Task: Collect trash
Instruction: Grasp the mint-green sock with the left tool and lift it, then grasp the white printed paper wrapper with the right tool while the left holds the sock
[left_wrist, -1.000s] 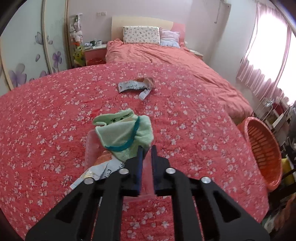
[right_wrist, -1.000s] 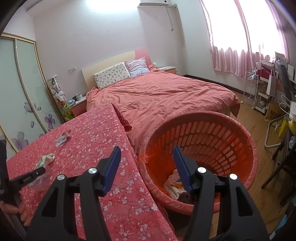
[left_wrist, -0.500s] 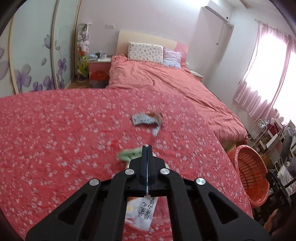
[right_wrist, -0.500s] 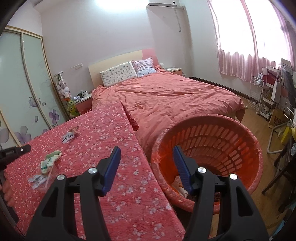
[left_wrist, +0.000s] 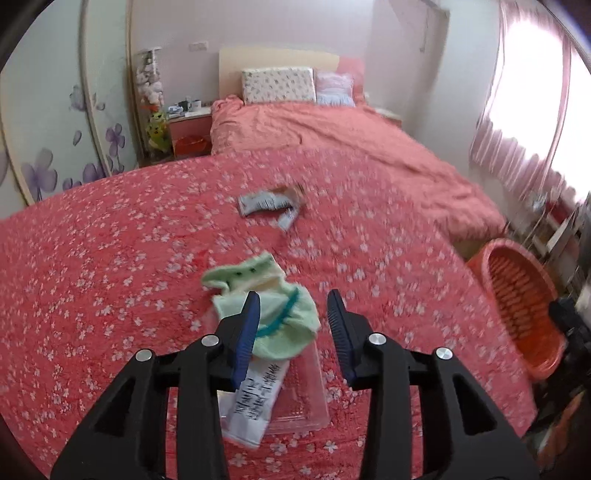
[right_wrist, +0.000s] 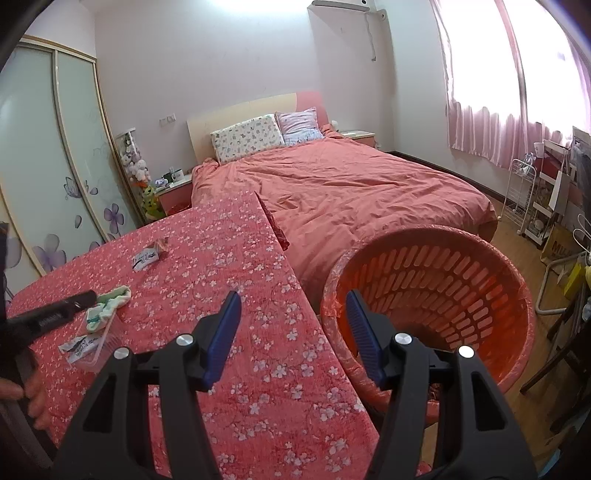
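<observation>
Left claw (left_wrist: 293, 325), jaws just opened and empty, hovers over a limp pale-green sock (left_wrist: 271, 310) draped on a clear plastic tray (left_wrist: 303, 398) at lower centre on the red floral counter (left_wrist: 110, 258). The tray looks light, stiff and slick, best pinched at its rim. Right claw (right_wrist: 291, 332) hangs released beside the orange plastic basket (right_wrist: 424, 295).

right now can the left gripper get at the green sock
Probably yes. The left gripper hovers right over the green sock, its fingers having just opened, with nothing between them. The sock lies uncovered on top of a clear plastic tray.
</observation>
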